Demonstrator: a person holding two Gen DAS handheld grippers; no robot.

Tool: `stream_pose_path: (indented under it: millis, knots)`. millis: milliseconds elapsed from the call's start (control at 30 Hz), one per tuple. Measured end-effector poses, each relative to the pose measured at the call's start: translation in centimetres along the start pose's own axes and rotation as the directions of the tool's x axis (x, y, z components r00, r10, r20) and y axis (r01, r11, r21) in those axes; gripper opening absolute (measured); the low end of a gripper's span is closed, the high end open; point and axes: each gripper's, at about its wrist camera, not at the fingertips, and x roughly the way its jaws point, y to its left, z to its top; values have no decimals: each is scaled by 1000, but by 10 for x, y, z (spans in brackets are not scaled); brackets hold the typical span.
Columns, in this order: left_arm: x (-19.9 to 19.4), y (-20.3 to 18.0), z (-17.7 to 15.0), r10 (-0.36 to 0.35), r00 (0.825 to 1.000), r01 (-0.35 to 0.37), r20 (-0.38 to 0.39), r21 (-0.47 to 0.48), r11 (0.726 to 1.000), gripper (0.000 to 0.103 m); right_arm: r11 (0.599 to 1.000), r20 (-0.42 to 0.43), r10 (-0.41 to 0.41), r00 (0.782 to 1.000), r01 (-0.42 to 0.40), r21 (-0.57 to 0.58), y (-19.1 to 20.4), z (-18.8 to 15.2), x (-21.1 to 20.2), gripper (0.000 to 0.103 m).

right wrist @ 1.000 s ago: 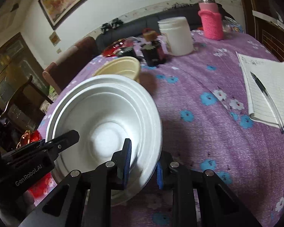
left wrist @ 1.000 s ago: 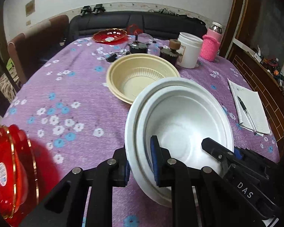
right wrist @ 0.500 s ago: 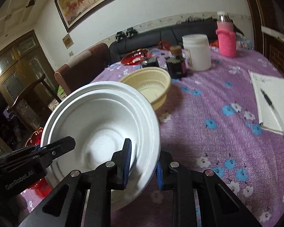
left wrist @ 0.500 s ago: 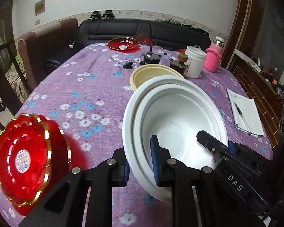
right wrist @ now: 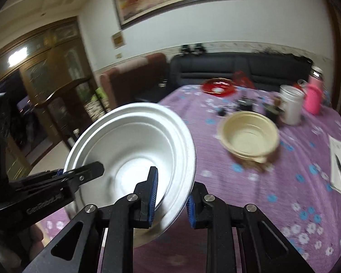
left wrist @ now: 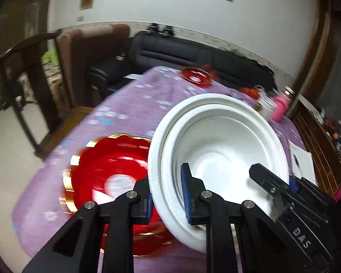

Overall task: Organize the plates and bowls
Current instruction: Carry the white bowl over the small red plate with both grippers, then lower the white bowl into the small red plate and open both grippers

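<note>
A stack of white bowls is held in the air between both grippers, tilted. My left gripper is shut on its left rim. My right gripper is shut on its right rim; the stack also shows in the right wrist view. A red gold-rimmed plate lies on the purple flowered tablecloth just below and left of the white bowls. A cream bowl sits mid-table. A second red plate lies at the far end.
A white jar, a pink-sleeved bottle and small dark jars stand at the far right. A notebook with a pen lies at the right edge. Chairs and a black sofa surround the table.
Both grippers have carried the white bowls up and to the left, away from the cream bowl, to a spot over the near red plate. Both views are blurred by the motion.
</note>
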Motion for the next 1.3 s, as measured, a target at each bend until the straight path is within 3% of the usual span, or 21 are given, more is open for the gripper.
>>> stream_pose_path:
  millis: [167, 333, 600, 767, 867, 967, 1033, 1200, 1300]
  knots:
    - [-3, 45, 2, 68, 998, -69, -11, -39, 997, 19, 999, -47, 33, 998, -34, -30, 38, 3, 28, 25]
    - [12, 71, -3, 101, 993, -104, -58, -57, 993, 19, 999, -102, 13, 995, -18, -48, 56, -3, 56, 25]
    - [34, 96, -11, 125, 984, -135, -125, -82, 987, 19, 999, -185, 9, 983, -18, -49, 68, -14, 92, 26]
    - [36, 105, -11, 106, 986, -119, -128, -105, 987, 23, 998, -202, 1, 979, -12, -54, 70, -19, 105, 27]
    - [28, 104, -7, 96, 991, -105, -92, -108, 988, 34, 998, -198, -4, 980, -7, -55, 71, -19, 107, 27]
    - [14, 105, -4, 110, 994, -112, -28, -125, 986, 60, 998, -183, -19, 983, 7, -65, 72, -19, 107, 28]
    - [5, 106, -3, 111, 994, -109, 9, -138, 984, 62, 998, -173, -22, 985, 11, -66, 74, -20, 106, 31]
    - [-6, 109, -2, 111, 993, -104, 41, -155, 982, 69, 996, -136, -38, 990, 27, -86, 77, -21, 102, 58]
    - [-12, 112, -5, 105, 993, -95, 54, -171, 981, 72, 994, -107, -55, 993, 44, -103, 79, -21, 98, 66]
